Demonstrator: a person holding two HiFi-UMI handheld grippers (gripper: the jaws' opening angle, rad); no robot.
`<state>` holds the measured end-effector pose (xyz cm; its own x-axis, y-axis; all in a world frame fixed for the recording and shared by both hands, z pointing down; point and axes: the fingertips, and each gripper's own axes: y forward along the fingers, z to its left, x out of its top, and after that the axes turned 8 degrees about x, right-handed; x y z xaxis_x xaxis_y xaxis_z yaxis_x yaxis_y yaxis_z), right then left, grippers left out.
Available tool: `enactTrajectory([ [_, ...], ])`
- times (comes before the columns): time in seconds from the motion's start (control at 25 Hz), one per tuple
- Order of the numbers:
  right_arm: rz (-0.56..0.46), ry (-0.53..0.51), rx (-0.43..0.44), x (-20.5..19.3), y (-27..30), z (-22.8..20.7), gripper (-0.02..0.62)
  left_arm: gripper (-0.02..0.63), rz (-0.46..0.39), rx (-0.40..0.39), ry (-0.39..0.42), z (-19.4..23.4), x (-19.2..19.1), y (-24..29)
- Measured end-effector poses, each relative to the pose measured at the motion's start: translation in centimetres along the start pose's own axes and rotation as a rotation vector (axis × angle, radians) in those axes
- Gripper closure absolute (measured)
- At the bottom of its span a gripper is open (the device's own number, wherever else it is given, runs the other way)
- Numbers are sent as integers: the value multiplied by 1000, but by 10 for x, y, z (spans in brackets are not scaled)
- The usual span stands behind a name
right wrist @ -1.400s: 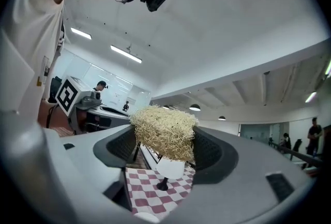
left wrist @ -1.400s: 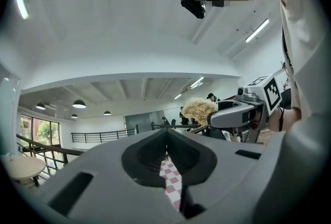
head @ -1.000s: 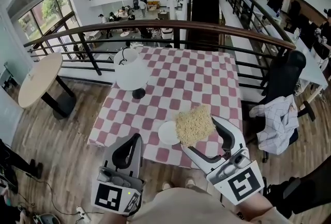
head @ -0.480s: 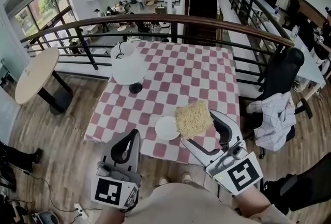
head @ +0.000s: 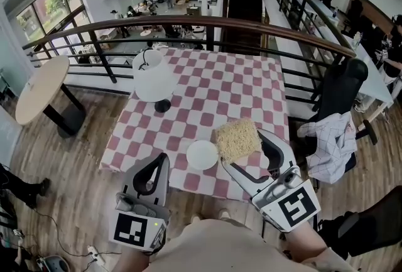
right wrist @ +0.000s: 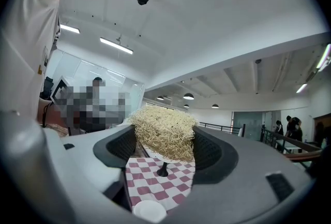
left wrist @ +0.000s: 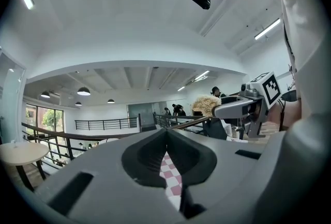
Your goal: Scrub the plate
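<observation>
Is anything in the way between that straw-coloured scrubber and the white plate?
Nothing visible. The scrubber, clamped in the right gripper, hangs by the right edge of the plate, with no object between them.

In the right gripper view, the scrub pad clamped in my right gripper hides the shade of the lamp; only its foot shows. My gripper's body covers the near edge of the plate. In the left gripper view, the checked tablecloth shows only as a sliver.
</observation>
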<state>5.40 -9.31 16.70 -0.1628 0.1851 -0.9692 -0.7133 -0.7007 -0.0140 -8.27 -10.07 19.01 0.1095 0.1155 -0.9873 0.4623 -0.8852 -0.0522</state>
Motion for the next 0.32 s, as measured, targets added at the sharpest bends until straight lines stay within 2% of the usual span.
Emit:
enactTrajectory([
  [0.32,15,-8,-25,0,3,-14,264,592,13,3,-7,6,-2,6],
])
